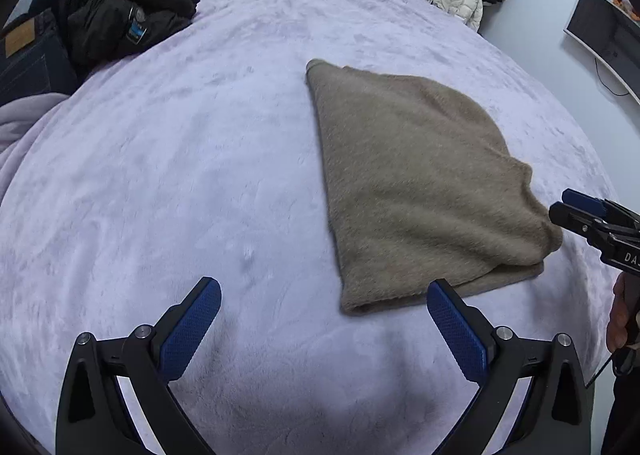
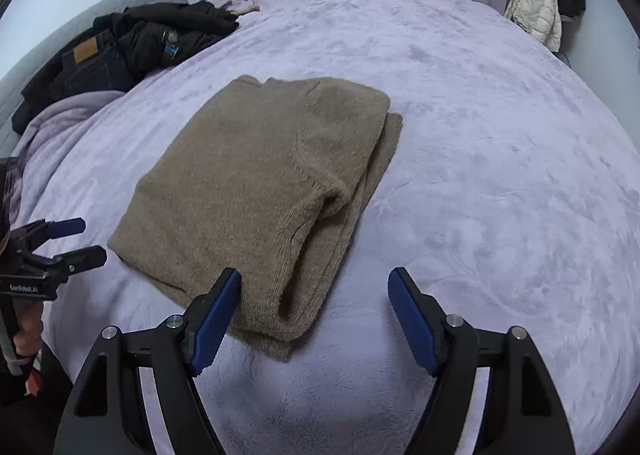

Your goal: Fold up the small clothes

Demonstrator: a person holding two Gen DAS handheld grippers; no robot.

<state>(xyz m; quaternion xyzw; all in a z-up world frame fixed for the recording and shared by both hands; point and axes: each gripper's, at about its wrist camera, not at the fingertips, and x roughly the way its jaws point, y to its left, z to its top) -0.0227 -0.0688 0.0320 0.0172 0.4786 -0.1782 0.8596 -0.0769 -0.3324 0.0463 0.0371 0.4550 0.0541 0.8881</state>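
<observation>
The bed (image 2: 480, 135), under its pale lilac plush cover, carries the whole job, and that soft pile looks like the main hazard: a low pass by either tool could catch the cover along with the garment and drag the neat stack askew. The tan knitted sweater (image 2: 260, 183) lies folded in layers near the middle of the bed, well apart from the dark jacket and jeans (image 2: 120, 51) heaped at the head end. Its top layer bulges at the rolled edge nearest the right side, so I'd guess a loose nudge there would let it slump open. The right gripper (image 2: 314, 311) hangs over the sweater's near corner with its fingers spread wide, one blue pad (image 2: 216, 319) in front of the knit, holding nothing. The left gripper (image 1: 324, 315) is likewise wide open and empty, the sweater's near hem showing just beyond its right finger (image 1: 456, 327), apparently not touching.
</observation>
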